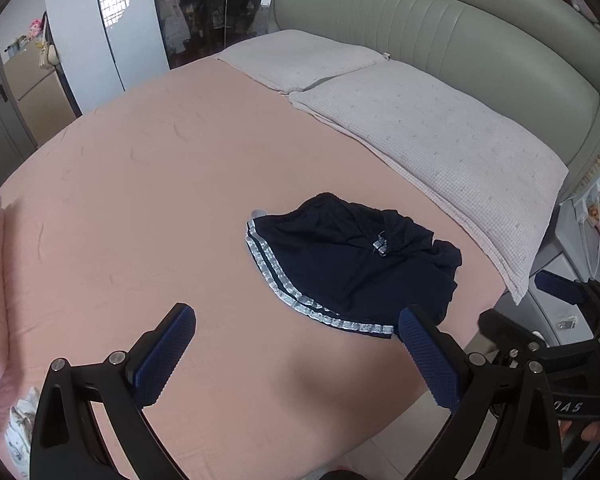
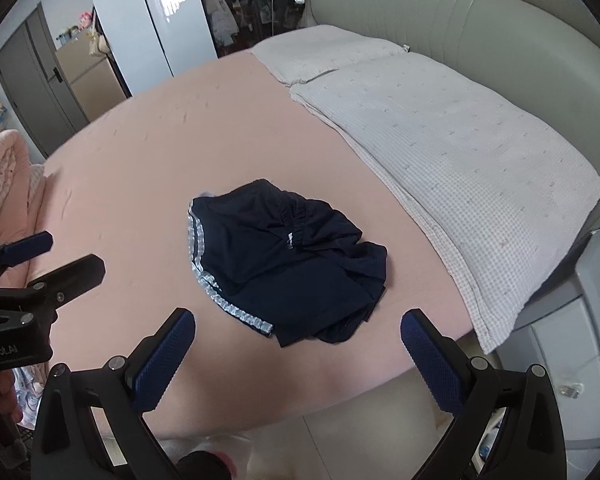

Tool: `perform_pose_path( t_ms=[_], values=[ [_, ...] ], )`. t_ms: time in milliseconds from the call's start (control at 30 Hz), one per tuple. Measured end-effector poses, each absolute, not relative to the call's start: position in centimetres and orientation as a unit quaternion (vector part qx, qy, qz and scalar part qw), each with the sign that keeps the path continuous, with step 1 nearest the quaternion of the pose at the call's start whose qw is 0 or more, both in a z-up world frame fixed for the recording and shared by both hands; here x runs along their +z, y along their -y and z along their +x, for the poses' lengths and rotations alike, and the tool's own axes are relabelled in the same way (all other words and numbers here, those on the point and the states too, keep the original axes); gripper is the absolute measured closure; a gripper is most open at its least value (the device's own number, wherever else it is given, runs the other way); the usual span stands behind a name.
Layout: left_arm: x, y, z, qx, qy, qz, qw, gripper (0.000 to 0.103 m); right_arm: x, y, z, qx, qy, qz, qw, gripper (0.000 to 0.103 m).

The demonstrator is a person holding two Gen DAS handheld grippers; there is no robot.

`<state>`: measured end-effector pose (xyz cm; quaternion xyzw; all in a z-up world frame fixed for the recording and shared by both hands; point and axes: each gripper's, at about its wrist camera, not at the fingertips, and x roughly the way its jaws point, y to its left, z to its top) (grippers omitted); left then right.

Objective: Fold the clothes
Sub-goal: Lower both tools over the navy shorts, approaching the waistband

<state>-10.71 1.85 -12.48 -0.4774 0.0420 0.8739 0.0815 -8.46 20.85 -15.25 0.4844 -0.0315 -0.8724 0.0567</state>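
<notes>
At the bottom of the left wrist view, the left gripper (image 1: 296,322) is hovering above the pink sheet (image 1: 140,200) with its two blue-padded fingers (image 1: 162,356) spread wide apart and gripping nothing; at the bottom of the right wrist view, the right gripper (image 2: 298,326) is posing the same way, its two fingers (image 2: 164,360) also gaping over the bed's near edge. Each tool is showing at the side of the other's frame, level with it. Just beyond both, one pair of dark navy shorts (image 1: 352,268) is lying crumpled in the middle of the frame, flat on the sheet, two white stripes running down its left edge. Farther back, toward the upper right, two pale pillows (image 1: 440,148) are lying side by side against one grey-green padded headboard (image 1: 460,28).
</notes>
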Motion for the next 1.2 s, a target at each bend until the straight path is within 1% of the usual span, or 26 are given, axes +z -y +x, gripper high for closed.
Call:
perform_pose_path(
  t_ms=[267,533,667,900,1067,1200],
  values=[
    [-14.4,-2.4,-10.9,0.871,-0.042,-0.477,0.106,0.000,-17.1,-21.9,-7.8,-0.886,0.000,0.458,0.072,0.000],
    [-17.3,-3.8,-11.3,0.866,-0.059,-0.479,0.131,0.000,-19.6,-21.9,-7.6,-0.895,-0.025,0.436,0.093,0.000],
    [-18.7,-3.7,-11.8,0.860,-0.047,-0.489,0.137,0.000,-20.4,-22.1,-7.4,-0.900,-0.041,0.423,0.092,0.000],
    [-20.9,-3.1,-12.8,0.846,-0.012,-0.513,0.141,0.000,-22.0,-22.4,-7.7,-0.892,-0.049,0.440,0.090,0.000],
    [-22.0,-3.1,-13.0,0.846,-0.013,-0.512,0.148,0.000,-23.0,-22.1,-7.8,-0.888,-0.055,0.447,0.094,0.000],
    [-23.0,-3.3,-13.5,0.843,-0.017,-0.517,0.148,0.000,-23.5,-22.3,-7.7,-0.887,-0.041,0.450,0.090,0.000]
  ],
)
